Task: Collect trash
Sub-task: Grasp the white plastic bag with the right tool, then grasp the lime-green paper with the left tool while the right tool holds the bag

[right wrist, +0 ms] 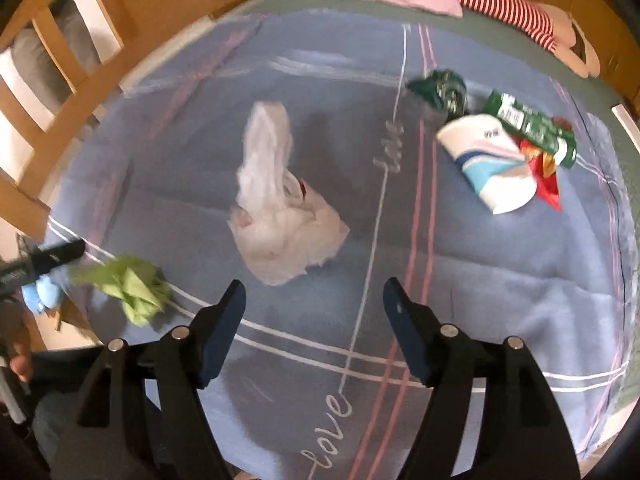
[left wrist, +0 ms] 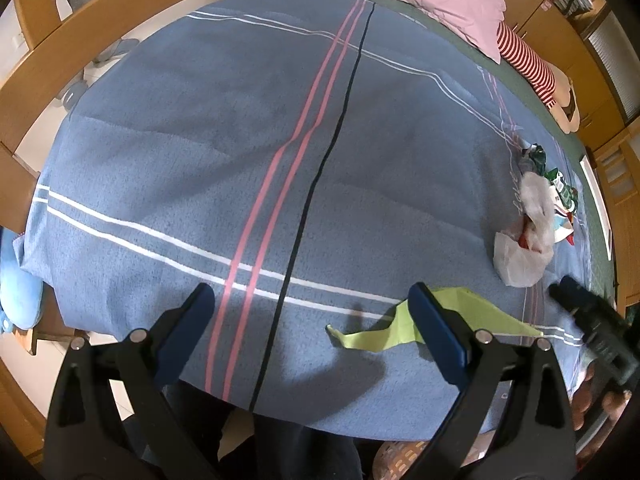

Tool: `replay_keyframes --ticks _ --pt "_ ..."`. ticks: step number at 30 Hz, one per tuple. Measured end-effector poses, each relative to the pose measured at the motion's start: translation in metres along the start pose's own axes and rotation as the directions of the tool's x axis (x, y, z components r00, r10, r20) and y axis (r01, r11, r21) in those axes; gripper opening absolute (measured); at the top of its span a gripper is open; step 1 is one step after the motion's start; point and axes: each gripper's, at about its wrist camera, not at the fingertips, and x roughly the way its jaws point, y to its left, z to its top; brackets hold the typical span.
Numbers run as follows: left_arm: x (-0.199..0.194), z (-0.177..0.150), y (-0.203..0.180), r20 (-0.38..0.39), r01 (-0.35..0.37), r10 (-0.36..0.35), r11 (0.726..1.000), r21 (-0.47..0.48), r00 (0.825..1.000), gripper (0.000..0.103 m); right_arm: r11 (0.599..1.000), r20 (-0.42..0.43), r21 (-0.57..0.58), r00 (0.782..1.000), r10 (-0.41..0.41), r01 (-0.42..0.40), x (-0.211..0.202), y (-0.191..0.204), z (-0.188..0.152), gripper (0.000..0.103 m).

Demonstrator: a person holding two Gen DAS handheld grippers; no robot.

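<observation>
1. Trash sits on the bed: white bag (right wrist: 280, 208) just ahead of your right gripper (right wrist: 314, 292), paper cup (right wrist: 490, 160) and wrappers (right wrist: 532, 128) beyond.
2. Both jaws stand wide, empty; left gripper (left wrist: 310, 300) hovers by the green paper (left wrist: 472, 312).
3. Centre the bag before closing.

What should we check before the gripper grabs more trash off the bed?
1. Right gripper open and empty: ok.
2. Left gripper open and empty: ok.
3. White plastic bag lying free on the blue blanket, just ahead of the right gripper: ok.
4. Green crumpled paper clear of both grippers: ok.
5. Paper cup and green snack wrapper still uncollected: not ok.
6. Bin in view: cannot tell.
</observation>
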Motion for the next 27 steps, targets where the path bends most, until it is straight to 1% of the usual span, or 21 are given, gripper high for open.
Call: replay_keyframes --ticks 2,3,5,7,8,9,11,12,13,14,15,16,17,18,19,21,23,24,25,27 --pt "0.001 0.000 -0.001 -0.002 0.000 0.000 1.000 0.002 1.000 0.097 0.997 0.108 0.076 0.994 0.024 -0.032 -0.014 -0.007 0.011 0.070" --pt "0.001 0.000 -0.001 -0.003 0.000 0.000 1.000 0.003 1.000 0.097 0.993 0.137 0.112 0.990 0.021 -0.036 -0.017 -0.010 0.014 0.070" --pt "0.002 0.000 -0.001 -0.007 0.001 -0.001 1.000 0.001 1.000 0.097 0.988 0.161 0.149 0.987 0.016 -0.041 -0.006 -0.004 0.031 0.070" --pt "0.003 0.001 0.001 -0.011 0.001 -0.001 1.000 -0.006 1.000 0.097 0.985 0.159 0.163 0.987 0.037 -0.063 0.005 0.007 0.052 0.070" --pt "0.004 0.002 0.002 -0.012 -0.001 0.001 1.000 -0.008 1.000 0.097 0.983 0.152 0.168 0.987 0.049 -0.074 0.009 0.010 0.056 0.070" --pt "0.004 0.002 0.002 -0.013 -0.003 0.003 1.000 -0.011 1.000 0.097 0.982 0.126 0.174 0.991 0.055 -0.077 0.019 0.012 0.061 0.070" --pt "0.005 0.002 0.002 -0.016 -0.006 0.005 1.000 -0.014 1.000 0.097 0.984 0.071 0.174 0.997 0.023 -0.035 0.044 0.021 0.072 0.070" --pt "0.005 0.002 0.002 -0.015 -0.002 0.002 1.000 -0.013 1.000 0.097 0.985 0.064 0.169 0.998 0.012 -0.023 0.046 0.023 0.073 0.070" --pt "0.005 0.002 0.001 -0.014 0.000 0.000 1.000 -0.007 1.000 0.097 0.989 0.045 0.148 0.999 -0.028 0.021 0.053 0.031 0.072 0.070" --pt "0.005 0.002 0.001 -0.015 -0.002 0.002 1.000 -0.005 1.000 0.097 0.991 0.035 0.119 0.997 -0.072 0.067 0.059 0.035 0.070 0.068" --pt "0.005 0.002 0.002 -0.017 -0.003 0.003 1.000 -0.006 1.000 0.097 0.991 0.035 0.110 0.996 -0.082 0.078 0.059 0.038 0.067 0.059" --pt "0.006 0.003 0.003 -0.019 -0.002 0.001 1.000 -0.013 1.000 0.097 0.991 0.026 0.096 0.995 -0.093 0.090 0.060 0.039 0.063 0.053" --pt "0.005 0.002 0.005 -0.019 0.000 -0.001 1.000 -0.018 1.000 0.097 0.992 0.015 0.100 0.997 -0.076 0.074 0.058 0.038 0.058 0.046" --pt "0.005 0.003 0.006 -0.018 0.001 -0.002 1.000 -0.022 1.000 0.097 0.994 0.011 0.104 0.999 -0.047 0.045 0.054 0.034 0.053 0.042" --pt "0.004 0.003 0.006 -0.015 0.001 -0.002 1.000 -0.024 1.000 0.097 0.994 0.010 0.103 0.999 -0.034 0.033 0.053 0.033 0.052 0.039" --pt "0.004 0.002 0.006 -0.014 0.004 -0.004 1.000 -0.022 1.000 0.097 0.995 0.008 0.104 1.000 0.000 -0.001 0.044 0.028 0.045 0.031" --pt "0.004 0.001 0.006 -0.016 0.005 -0.005 1.000 -0.018 1.000 0.097 0.982 0.006 0.162 0.995 0.100 -0.099 0.036 0.017 0.036 0.029" --pt "0.004 0.000 0.006 -0.018 0.006 -0.006 1.000 -0.017 1.000 0.097 0.931 0.014 0.274 0.969 0.248 -0.242 0.030 0.000 0.028 0.029" --pt "0.004 0.000 0.007 -0.018 0.008 -0.009 1.000 -0.020 1.000 0.097 0.903 0.012 0.312 0.952 0.306 -0.295 0.034 -0.005 0.026 0.029" --pt "0.004 0.000 0.007 -0.016 0.006 -0.007 1.000 -0.023 1.000 0.097 0.842 -0.009 0.379 0.908 0.418 -0.384 0.040 -0.015 0.014 0.029"
